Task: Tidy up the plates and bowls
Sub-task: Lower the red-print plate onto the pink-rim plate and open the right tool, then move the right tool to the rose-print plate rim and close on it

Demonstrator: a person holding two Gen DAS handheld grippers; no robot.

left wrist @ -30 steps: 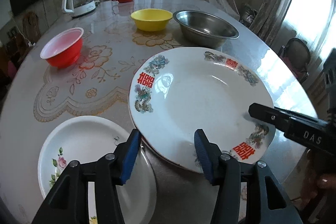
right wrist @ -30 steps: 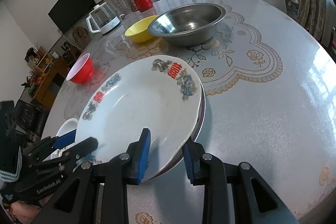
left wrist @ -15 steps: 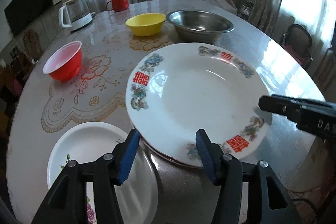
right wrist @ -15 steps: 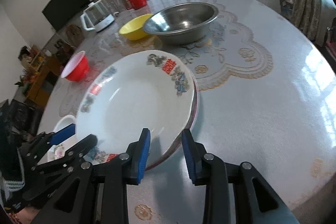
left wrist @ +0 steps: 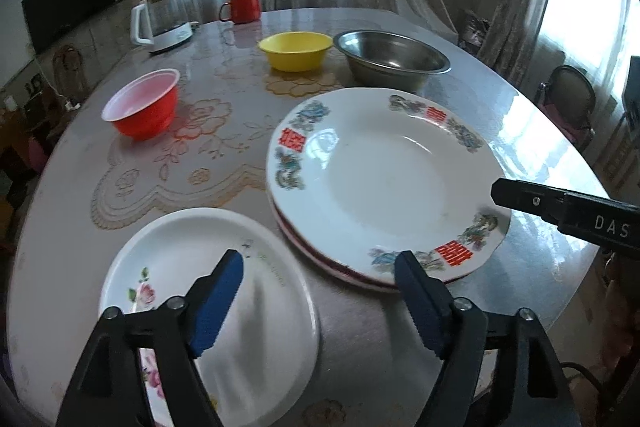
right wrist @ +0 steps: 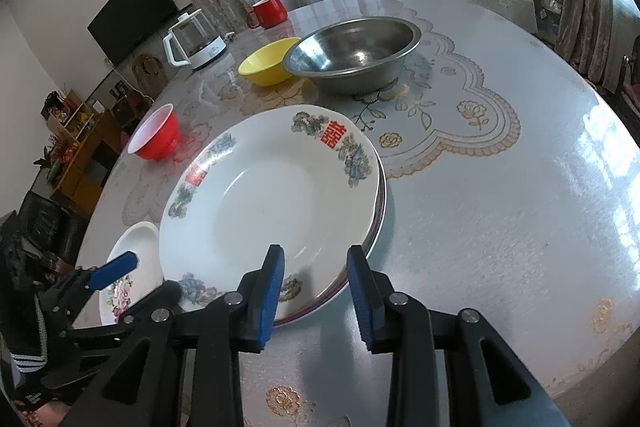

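Observation:
A large white plate with red and blue motifs (left wrist: pixel 380 179) (right wrist: pixel 264 203) lies on top of a red-rimmed plate (left wrist: pixel 320 263) near the table's front. My left gripper (left wrist: pixel 318 267) (right wrist: pixel 150 274) hovers in front of it. Its jaws are opening and nothing is between them. Under its left finger sits a small floral plate (left wrist: pixel 192 259) (right wrist: pixel 128 247). My right gripper (right wrist: pixel 316 255) straddles the large plate's near rim, with its left pad just above the plate. One of its fingers (left wrist: pixel 520 197) reaches over the rim from the right.
Farther back on the round table (right wrist: pixel 520 227) stand a red bowl (left wrist: pixel 140 103), a yellow bowl (left wrist: pixel 296 49), a steel bowl (left wrist: pixel 392 57), a glass kettle (left wrist: pixel 160 19) and a red mug (left wrist: pixel 242 7). A chair (left wrist: pixel 568 95) stands beyond the right edge.
My left gripper has drawn back from the large plate's rim and its jaws have spread wide. More of the small floral plate shows. The right gripper has stayed at the rim.

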